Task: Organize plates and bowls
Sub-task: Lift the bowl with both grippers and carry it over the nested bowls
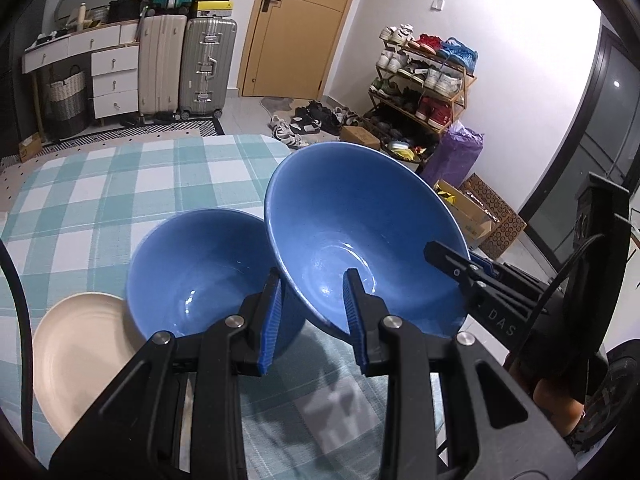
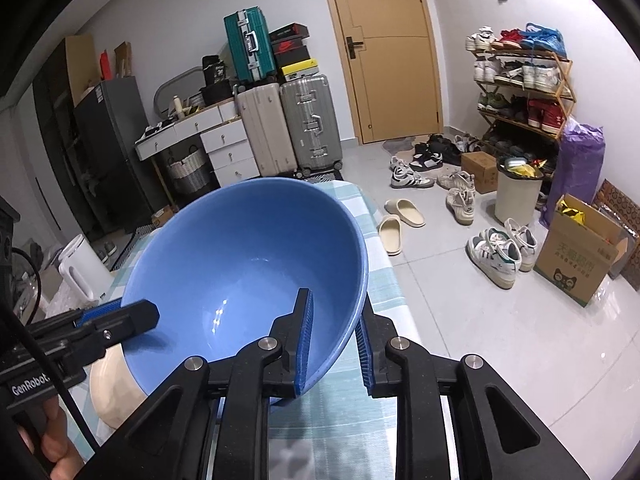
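A large blue bowl (image 1: 352,216) hangs tilted above the checked tablecloth (image 1: 120,184), held by both grippers. My left gripper (image 1: 314,320) is shut on its near rim, one pad inside and one outside. My right gripper (image 1: 460,268) clamps the rim further right. In the right wrist view the same bowl (image 2: 248,248) fills the middle, with my right gripper (image 2: 334,344) shut on its near edge and my left gripper (image 2: 120,312) on its left edge. A second blue bowl (image 1: 196,256) stands upright on the table just left of it, beside a cream plate (image 1: 80,344).
The table's far edge (image 1: 240,138) and right edge (image 2: 384,280) drop to a tiled floor. Beyond stand suitcases (image 1: 204,68), a white drawer unit (image 1: 114,80), a door (image 1: 296,28), a shoe rack (image 1: 424,80), loose shoes (image 2: 500,252) and a cardboard box (image 2: 576,260).
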